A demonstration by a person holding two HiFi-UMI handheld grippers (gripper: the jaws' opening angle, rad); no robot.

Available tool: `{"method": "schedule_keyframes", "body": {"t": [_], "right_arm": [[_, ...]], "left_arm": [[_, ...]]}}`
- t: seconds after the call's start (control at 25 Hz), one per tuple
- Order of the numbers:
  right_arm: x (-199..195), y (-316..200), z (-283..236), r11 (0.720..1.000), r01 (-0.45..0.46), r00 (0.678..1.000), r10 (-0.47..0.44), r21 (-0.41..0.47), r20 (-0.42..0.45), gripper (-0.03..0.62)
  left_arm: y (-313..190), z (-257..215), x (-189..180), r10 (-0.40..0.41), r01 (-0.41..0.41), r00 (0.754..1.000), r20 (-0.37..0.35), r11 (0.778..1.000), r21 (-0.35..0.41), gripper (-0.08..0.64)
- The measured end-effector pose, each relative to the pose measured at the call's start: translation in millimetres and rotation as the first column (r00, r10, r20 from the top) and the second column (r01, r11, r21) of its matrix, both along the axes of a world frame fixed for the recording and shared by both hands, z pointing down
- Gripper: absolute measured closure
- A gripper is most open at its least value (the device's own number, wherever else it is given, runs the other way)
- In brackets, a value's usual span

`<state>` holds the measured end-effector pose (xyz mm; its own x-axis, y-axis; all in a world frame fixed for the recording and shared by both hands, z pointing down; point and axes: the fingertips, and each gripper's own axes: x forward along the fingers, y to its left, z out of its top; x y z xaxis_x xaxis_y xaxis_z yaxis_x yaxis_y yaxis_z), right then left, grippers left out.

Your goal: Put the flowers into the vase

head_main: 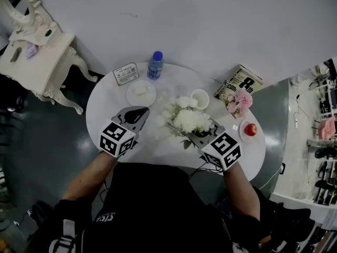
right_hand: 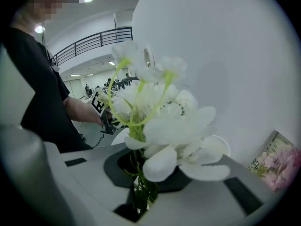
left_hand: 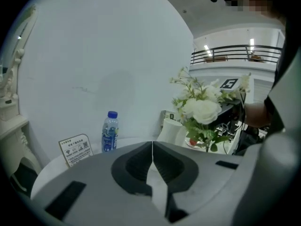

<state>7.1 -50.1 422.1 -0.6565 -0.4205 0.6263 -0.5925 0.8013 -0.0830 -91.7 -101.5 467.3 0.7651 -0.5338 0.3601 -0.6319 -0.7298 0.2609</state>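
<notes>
right gripper [head_main: 197,135] near right, jaws clamped on the stems of the white flowers [head_main: 189,119], over the round white table [head_main: 105,107]; left gripper [head_main: 140,112] near left, jaws closed, empty. white vase [head_main: 200,98] just beyond the flowers, plate [head_main: 141,93] left of it, bottle [head_main: 154,65] at the far edge. dark grey floor [head_main: 31,157], ornate white side table [head_main: 37,62] far left, white wall [head_main: 210,25] behind
</notes>
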Motion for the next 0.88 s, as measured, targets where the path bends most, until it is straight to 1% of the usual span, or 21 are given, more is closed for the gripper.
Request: {"method": "schedule_keyframes", "body": {"t": [0.24, 0.36, 0.64, 0.88], "right_arm": [[21, 2, -20, 0.999, -0.038, 0.998, 0.036, 0.029, 0.057, 0.518], [33, 2, -28, 0.997, -0.061, 0.994, 0.058, 0.039, 0.088, 0.520], [55, -5, -58, 0.992, -0.101, 0.984, 0.087, 0.082, 0.158, 0.519], [72, -17, -85, 0.983, -0.130, 0.974, 0.102, 0.132, 0.202, 0.520]], "left_arm": [[3, -2, 30, 0.060, -0.060, 0.998, -0.020, 0.998, -0.015, 0.548], [5, 2, 43, 0.077, -0.077, 0.997, -0.006, 0.997, -0.030, 0.548], [12, 11, 79, 0.155, -0.153, 0.987, 0.030, 0.987, -0.048, 0.548], [13, 17, 105, 0.183, -0.180, 0.982, 0.054, 0.982, -0.049, 0.548]]}}
